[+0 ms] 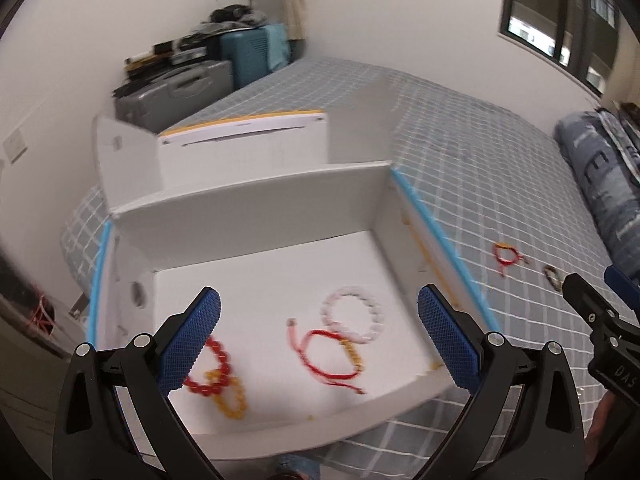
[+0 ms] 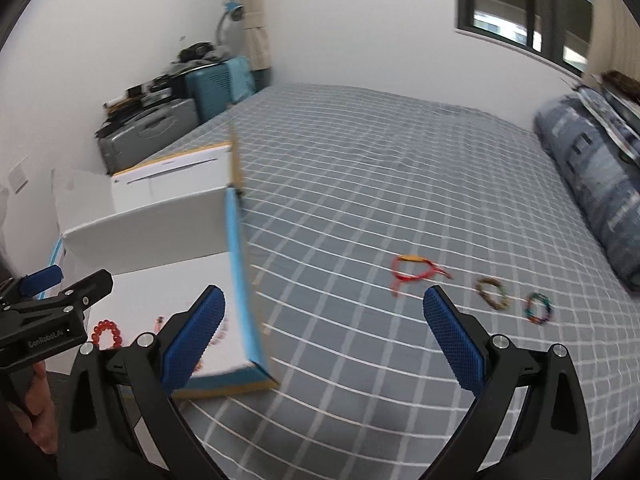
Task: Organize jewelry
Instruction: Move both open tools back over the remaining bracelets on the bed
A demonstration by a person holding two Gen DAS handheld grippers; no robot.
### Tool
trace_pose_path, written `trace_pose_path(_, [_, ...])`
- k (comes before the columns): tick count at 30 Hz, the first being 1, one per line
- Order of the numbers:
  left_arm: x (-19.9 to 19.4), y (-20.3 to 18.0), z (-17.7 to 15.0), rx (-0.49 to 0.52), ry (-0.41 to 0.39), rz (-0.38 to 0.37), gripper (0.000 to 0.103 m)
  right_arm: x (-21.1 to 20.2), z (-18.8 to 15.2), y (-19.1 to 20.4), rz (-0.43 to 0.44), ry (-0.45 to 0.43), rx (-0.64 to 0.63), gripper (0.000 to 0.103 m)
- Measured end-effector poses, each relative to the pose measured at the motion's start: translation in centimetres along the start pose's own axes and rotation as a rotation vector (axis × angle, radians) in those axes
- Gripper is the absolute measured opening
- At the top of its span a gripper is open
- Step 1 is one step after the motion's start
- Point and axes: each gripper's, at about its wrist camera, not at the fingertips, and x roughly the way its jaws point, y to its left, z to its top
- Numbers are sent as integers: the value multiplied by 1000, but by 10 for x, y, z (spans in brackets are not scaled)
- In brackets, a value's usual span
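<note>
The left gripper (image 1: 318,336) hangs over the open white box (image 1: 256,200) on the bed (image 2: 400,184), jaws wide apart and empty. Inside the box lie a red bead bracelet (image 1: 210,376), an orange bead bracelet (image 1: 234,398), a white bead bracelet (image 1: 354,314) and a red cord bracelet (image 1: 328,358). The right gripper (image 2: 324,336), jaws also spread and empty, hovers over the bed beside the box's blue-edged right wall. Further right on the bed lie another red cord bracelet (image 2: 414,270), a brown bracelet (image 2: 492,292) and a multicoloured bracelet (image 2: 538,309), well apart from the box.
</note>
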Motion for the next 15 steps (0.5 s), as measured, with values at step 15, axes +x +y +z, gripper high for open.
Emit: trace_pose_path(15, [-1,-145,5,167,27,-197,97,-51,-39,-132,-171,55,163,95])
